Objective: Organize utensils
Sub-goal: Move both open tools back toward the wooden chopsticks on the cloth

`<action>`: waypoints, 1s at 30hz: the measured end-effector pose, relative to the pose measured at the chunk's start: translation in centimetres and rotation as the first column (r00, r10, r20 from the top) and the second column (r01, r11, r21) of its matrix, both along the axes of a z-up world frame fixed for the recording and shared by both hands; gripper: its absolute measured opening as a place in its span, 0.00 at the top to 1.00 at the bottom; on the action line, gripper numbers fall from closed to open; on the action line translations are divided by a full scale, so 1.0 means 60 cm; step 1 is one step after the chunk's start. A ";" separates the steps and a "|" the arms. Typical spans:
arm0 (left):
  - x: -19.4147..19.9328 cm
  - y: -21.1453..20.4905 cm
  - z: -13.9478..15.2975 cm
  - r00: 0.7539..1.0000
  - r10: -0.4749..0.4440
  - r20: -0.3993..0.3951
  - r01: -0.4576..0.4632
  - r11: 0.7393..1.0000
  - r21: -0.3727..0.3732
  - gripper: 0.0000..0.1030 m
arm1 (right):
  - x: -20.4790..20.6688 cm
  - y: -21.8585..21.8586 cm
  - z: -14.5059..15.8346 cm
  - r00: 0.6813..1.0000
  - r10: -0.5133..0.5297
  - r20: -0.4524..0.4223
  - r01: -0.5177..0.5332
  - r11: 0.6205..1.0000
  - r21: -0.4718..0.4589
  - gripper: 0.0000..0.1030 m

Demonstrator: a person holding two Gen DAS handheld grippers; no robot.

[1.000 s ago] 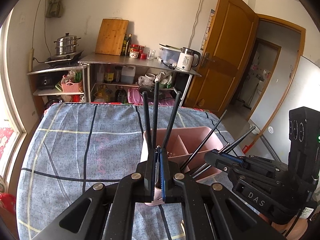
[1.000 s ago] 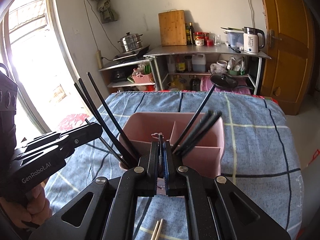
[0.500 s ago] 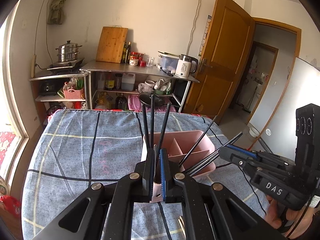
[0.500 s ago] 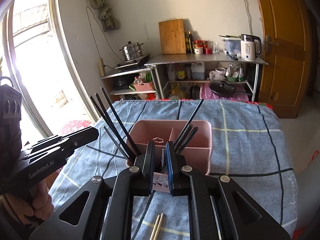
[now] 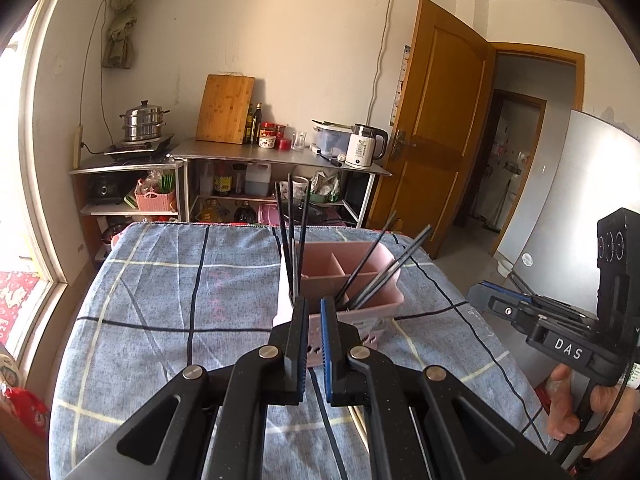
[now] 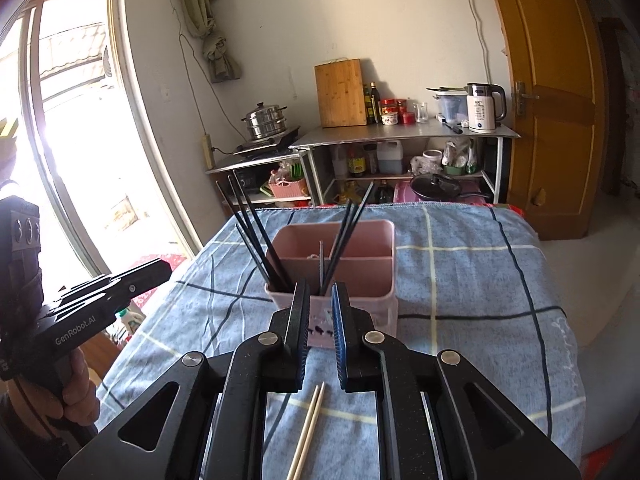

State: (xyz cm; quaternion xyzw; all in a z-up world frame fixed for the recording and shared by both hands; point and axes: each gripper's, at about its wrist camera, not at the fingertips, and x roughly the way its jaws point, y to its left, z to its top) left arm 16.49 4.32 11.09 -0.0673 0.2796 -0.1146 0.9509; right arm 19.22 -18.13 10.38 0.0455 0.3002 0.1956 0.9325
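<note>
Pale wood, by the look of it: loose chopsticks [image 6: 310,420] lying side by side on the blue checked tablecloth [image 6: 460,264], just short of the pink caddy [image 6: 380,226] and below the right gripper [image 6: 320,292]. Probably light, stiff and thin, so apt to roll or scissor apart on the soft cloth. Best pinched across both sticks at once, near mid-length, then tipped upright over a compartment. Already standing in the caddy: black chopsticks [image 6: 256,232], leaning outward in two loose bunches, easily knocked by a careless approach. Right gripper: just been opening, now parted only a little, nothing between the pads, poised above the pale pair without touching it. Left gripper [image 5: 314,308]: pressed all but together, empty, pointed at the caddy's near wall and clear of it.
</note>
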 end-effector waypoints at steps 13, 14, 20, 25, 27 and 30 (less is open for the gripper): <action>-0.097 -0.020 -0.069 0.999 0.001 -0.047 0.000 1.000 0.008 0.95 | -0.089 -0.027 -0.068 0.998 -0.003 -0.066 0.004 1.000 0.020 0.88; -0.105 -0.023 -0.074 0.999 0.000 -0.051 0.001 1.000 0.009 0.95 | -0.094 -0.027 -0.075 0.997 -0.002 -0.072 0.003 1.000 0.019 0.87; -0.138 -0.037 -0.101 0.998 0.001 -0.061 0.001 1.000 0.026 0.95 | -0.122 -0.035 -0.103 0.995 -0.006 -0.100 0.008 1.000 0.023 0.83; -0.161 -0.045 -0.115 0.998 -0.006 -0.059 0.008 0.999 0.034 0.95 | -0.141 -0.031 -0.119 0.994 -0.002 -0.110 0.002 1.000 0.002 0.83; -0.169 -0.047 -0.118 0.998 -0.009 -0.055 0.011 0.999 0.037 0.95 | -0.148 -0.029 -0.124 0.994 0.000 -0.112 -0.001 1.000 -0.007 0.83; -0.176 -0.045 -0.127 0.998 -0.010 -0.060 0.012 0.999 0.036 0.95 | -0.152 -0.022 -0.136 0.992 0.010 -0.123 -0.012 1.000 -0.017 0.83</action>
